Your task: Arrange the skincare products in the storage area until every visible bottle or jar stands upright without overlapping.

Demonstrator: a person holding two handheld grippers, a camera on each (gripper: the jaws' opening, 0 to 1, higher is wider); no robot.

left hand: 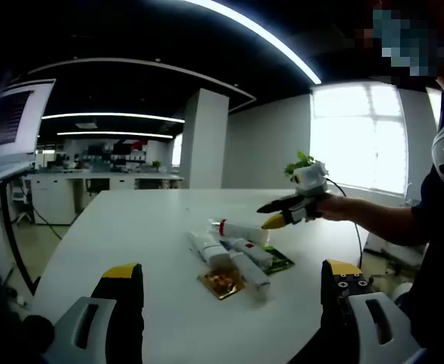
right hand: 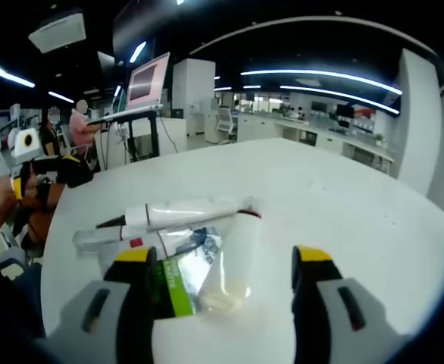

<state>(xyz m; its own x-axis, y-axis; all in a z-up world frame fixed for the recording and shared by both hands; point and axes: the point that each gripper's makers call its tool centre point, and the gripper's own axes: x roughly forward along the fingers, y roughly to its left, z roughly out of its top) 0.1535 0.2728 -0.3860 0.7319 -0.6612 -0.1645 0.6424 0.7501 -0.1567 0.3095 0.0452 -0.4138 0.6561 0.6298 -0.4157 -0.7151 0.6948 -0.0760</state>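
Several white skincare tubes [left hand: 229,250] lie flat in a cluster on the white table [left hand: 131,227], some overlapping. Beside them are a gold packet [left hand: 222,282] and a green packet [left hand: 280,262]. One tube with a red cap [left hand: 237,229] lies at the far side. My left gripper [left hand: 232,268] is open, short of the pile and above the table. My right gripper [left hand: 271,214] hovers just right of the pile. In the right gripper view, my right gripper [right hand: 222,254] is open over a white tube [right hand: 233,262] and the green packet [right hand: 173,284]. A long white tube [right hand: 184,211] lies beyond. My left gripper [right hand: 51,178] shows at the left.
A potted plant [left hand: 301,163] stands behind the right gripper near a bright window. A monitor on a stand [right hand: 148,80] is past the table's far edge. Office desks [left hand: 93,182] and seated people [right hand: 78,121] are in the background. The table's edge [right hand: 434,220] curves at the right.
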